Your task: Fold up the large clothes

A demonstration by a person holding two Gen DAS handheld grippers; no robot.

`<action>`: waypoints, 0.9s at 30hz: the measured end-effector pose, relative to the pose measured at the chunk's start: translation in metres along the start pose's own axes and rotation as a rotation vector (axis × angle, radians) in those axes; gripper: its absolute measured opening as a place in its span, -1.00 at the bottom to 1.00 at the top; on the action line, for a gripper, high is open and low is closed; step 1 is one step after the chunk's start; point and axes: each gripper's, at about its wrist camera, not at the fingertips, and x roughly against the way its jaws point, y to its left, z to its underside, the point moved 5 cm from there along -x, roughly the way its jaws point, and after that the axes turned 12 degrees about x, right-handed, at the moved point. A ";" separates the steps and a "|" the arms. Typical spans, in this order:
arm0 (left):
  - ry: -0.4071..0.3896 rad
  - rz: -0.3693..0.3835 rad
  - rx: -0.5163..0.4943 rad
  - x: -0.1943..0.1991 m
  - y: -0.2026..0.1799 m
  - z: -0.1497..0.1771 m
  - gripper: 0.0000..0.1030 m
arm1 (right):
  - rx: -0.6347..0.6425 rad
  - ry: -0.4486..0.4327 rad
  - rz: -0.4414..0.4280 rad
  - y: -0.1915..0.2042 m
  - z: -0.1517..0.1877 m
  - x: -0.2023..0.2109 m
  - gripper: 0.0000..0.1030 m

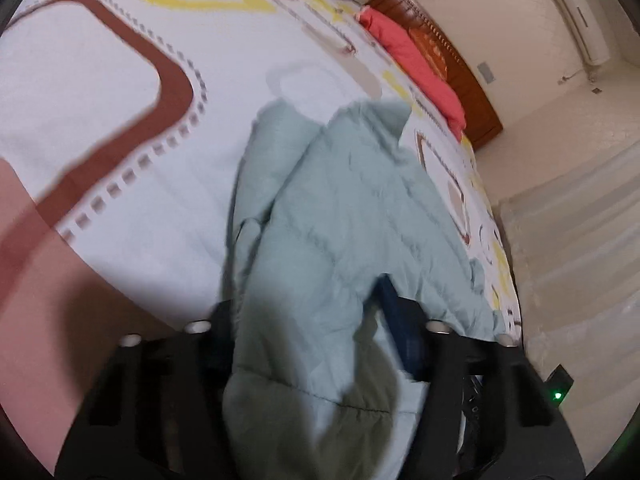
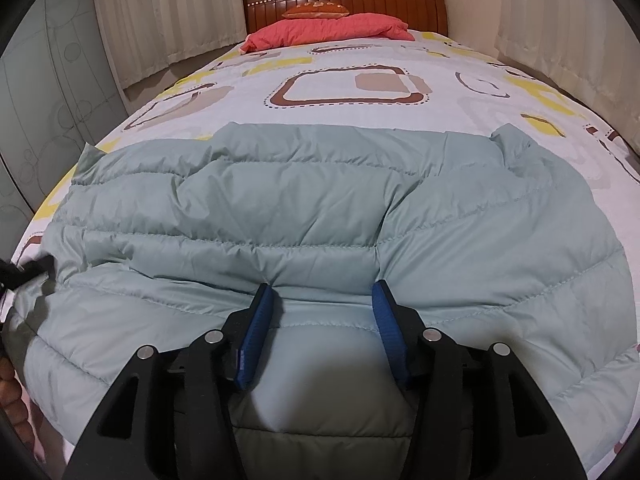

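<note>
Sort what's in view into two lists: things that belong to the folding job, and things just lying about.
Job:
pale green puffer jacket
left gripper, jacket bunched between its jaws
right gripper, jaws astride a jacket fold

Lying about:
patterned bedsheet
red pillow
orange cushion
wooden headboard

Pale green quilted jacket; white bedspread with brown-and-yellow squares; coral pillow.

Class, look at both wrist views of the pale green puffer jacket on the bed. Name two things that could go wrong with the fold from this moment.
1. The right gripper has puffy jacket fabric bulging between its jaws; slippery quilting might slide out if lifted.
2. In the left wrist view, fabric hangs bunched through the left gripper, so the fold could come out lopsided or creased on the patterned bedsheet.
</note>
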 end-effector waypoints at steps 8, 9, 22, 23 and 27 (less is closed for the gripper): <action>-0.030 -0.009 -0.015 0.001 0.006 0.005 0.05 | -0.130 -0.057 -0.016 -0.045 0.000 0.036 0.27; -0.029 -0.010 -0.016 0.001 0.006 0.005 0.05 | -0.149 -0.064 -0.005 -0.056 0.002 0.041 0.29; -0.040 0.013 0.008 0.005 0.010 0.009 0.09 | -0.674 -0.109 -0.106 -0.204 0.068 0.050 0.42; -0.040 0.016 0.012 0.005 0.010 0.009 0.10 | -0.701 -0.114 -0.140 -0.205 0.070 0.045 0.42; -0.044 0.025 0.016 0.006 0.008 0.011 0.23 | -0.731 -0.128 -0.225 -0.200 0.068 0.033 0.52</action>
